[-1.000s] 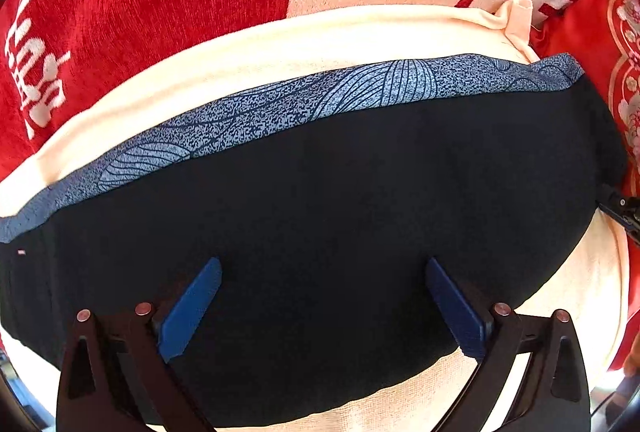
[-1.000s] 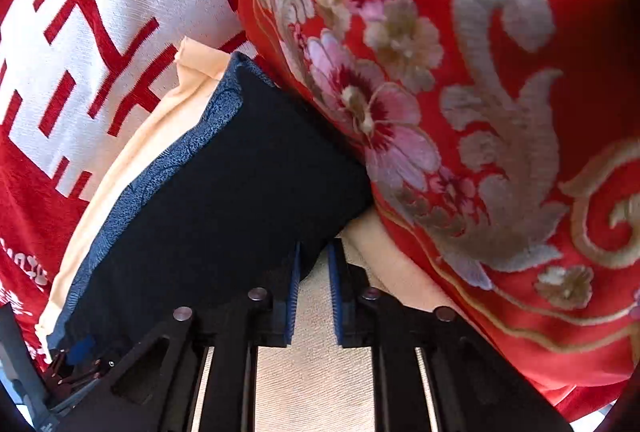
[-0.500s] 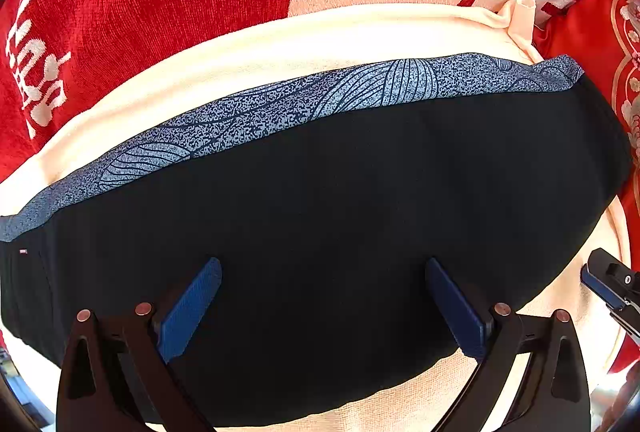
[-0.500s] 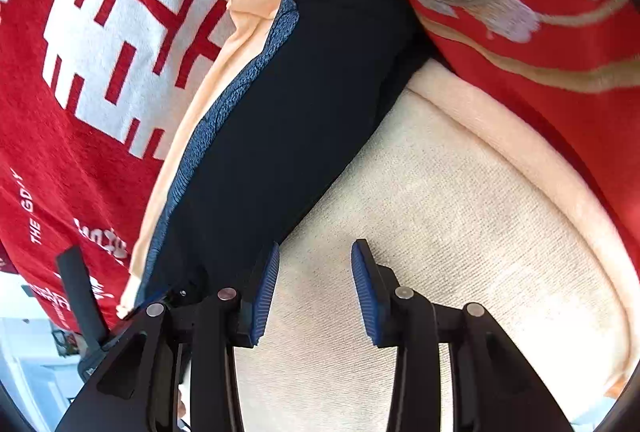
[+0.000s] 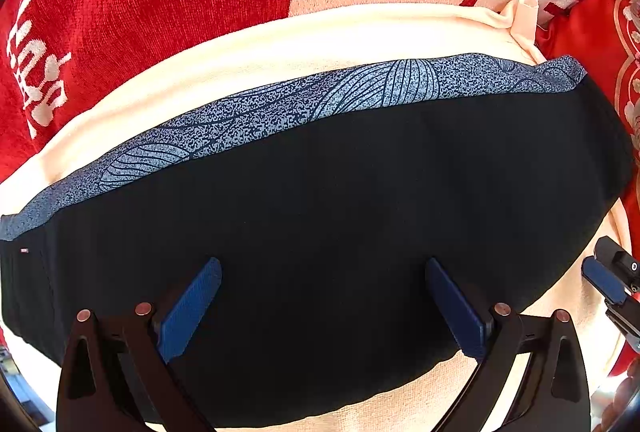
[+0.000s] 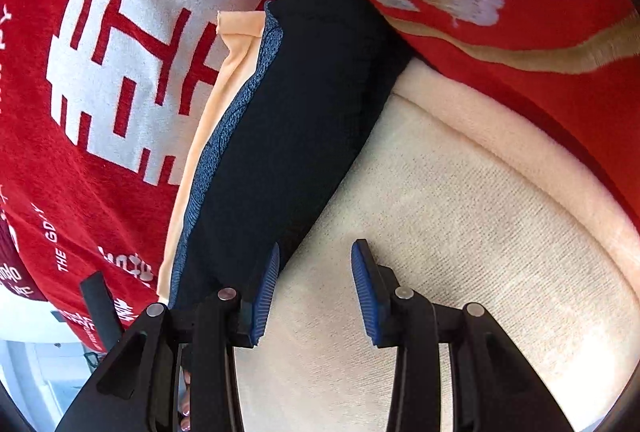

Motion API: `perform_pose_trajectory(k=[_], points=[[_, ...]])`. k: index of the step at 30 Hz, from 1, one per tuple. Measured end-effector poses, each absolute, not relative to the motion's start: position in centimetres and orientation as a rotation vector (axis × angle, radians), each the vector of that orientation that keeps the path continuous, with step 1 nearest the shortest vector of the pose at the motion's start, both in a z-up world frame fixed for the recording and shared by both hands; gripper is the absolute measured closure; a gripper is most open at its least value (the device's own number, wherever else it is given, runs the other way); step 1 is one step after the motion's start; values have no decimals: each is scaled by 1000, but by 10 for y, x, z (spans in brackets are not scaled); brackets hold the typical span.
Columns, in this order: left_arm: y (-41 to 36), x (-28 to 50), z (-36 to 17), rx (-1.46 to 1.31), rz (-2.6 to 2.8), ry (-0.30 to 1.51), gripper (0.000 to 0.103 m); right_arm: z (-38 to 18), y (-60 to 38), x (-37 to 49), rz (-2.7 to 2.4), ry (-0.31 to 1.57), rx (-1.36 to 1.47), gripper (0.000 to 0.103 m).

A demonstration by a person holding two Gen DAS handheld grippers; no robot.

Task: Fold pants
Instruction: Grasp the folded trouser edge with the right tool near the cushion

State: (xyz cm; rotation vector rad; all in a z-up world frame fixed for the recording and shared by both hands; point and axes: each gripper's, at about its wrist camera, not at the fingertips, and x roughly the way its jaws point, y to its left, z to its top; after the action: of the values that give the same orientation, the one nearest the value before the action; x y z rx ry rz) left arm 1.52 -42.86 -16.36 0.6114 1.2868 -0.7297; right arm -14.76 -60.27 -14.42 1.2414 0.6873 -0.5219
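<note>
A: Where did the pants (image 5: pixel 320 224) lie?
B: Folded on the cream cushion (image 6: pixel 460 200), soft, limp, light. Both hand-held grippers, left (image 5: pixel 320 312) and right (image 6: pixel 314 288), stood spread, pinching nothing; best pinched at the patterned waistband (image 5: pixel 280 116)

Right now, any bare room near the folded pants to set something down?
Yes: the cream knit surface is bare between the black pants and the embroidered red cushion, right under the open right gripper. A narrower cream strip borders the patterned band. The far corner by the cushion is crowded.

Left hand-held gripper (image 5: pixel 320 308) spread wide, right hand-held gripper (image 6: pixel 314 292) seemingly part-open, just widened
</note>
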Motion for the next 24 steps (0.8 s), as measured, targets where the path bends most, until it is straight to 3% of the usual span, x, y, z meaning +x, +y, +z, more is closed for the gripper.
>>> perform_pose_trajectory(k=[15, 22, 24], points=[[-447, 8, -156, 605, -755, 1279, 1, -150, -611, -153, -564, 523, 1340, 62], [-446, 4, -164, 580, -777, 1263, 1, -148, -620, -121, -608, 401, 1255, 45], [-447, 4, -165, 590, -788, 1269, 1, -144, -625, -111, -617, 427, 1257, 48]])
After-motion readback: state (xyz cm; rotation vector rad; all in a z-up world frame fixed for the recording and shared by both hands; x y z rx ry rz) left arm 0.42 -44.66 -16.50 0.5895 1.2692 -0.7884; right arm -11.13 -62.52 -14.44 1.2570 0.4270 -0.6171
